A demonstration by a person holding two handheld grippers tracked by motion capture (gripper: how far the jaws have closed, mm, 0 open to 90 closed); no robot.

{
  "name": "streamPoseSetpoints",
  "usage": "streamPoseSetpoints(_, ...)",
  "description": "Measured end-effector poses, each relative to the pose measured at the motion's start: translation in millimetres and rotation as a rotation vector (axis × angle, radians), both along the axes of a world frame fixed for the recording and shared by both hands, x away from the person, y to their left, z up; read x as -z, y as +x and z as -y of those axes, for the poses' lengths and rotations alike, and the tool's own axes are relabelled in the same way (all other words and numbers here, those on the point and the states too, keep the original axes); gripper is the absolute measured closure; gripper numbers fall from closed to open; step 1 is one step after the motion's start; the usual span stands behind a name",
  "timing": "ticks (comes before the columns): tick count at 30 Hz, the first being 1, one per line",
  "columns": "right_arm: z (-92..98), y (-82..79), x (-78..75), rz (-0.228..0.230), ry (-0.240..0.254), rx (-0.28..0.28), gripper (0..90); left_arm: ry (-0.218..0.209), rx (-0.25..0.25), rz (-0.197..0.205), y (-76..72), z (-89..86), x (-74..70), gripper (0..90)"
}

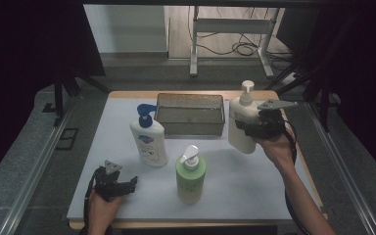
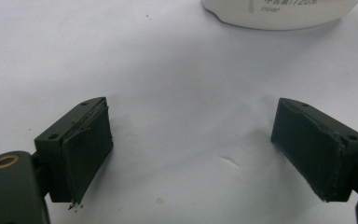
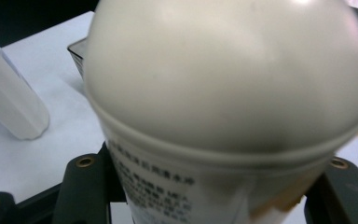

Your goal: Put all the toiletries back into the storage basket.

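Cream bottle [image 3: 228,107] in the right gripper view is blurred; its top and base are cut off by the frame, and its small label print cannot be read. Both jaw pads are hidden behind it. In the left gripper view, a white bottle [image 2: 279,11] is cut off at the top edge, its print too small to read. In the high view, the tray [image 1: 191,113] contents cannot be made out.
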State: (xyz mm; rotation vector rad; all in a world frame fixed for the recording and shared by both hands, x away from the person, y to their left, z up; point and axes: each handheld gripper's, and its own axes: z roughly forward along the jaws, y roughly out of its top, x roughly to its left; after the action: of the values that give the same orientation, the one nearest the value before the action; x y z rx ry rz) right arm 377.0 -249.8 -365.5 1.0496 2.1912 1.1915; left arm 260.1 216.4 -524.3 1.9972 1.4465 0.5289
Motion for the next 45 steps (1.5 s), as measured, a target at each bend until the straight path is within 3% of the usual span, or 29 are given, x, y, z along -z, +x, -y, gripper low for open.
streamPoseSetpoints(13,-21.3,9.0,-12.2,0.009,0.005,-0.021,39.1,0.0,0.0,-0.001,0.0,-0.1,0.0,11.6)
streamPoseSetpoints(24,-54.1,23.9,-27.3,0.034,0.014,-0.057,39.1,0.001,0.0,0.001,0.0,-0.1,0.1,11.6)
streamPoseSetpoints(45,-106.0,57.4,-26.6,0.051,0.005,-0.079,39.2,-0.002,-0.001,0.002,-0.1,0.1,0.2,11.6)
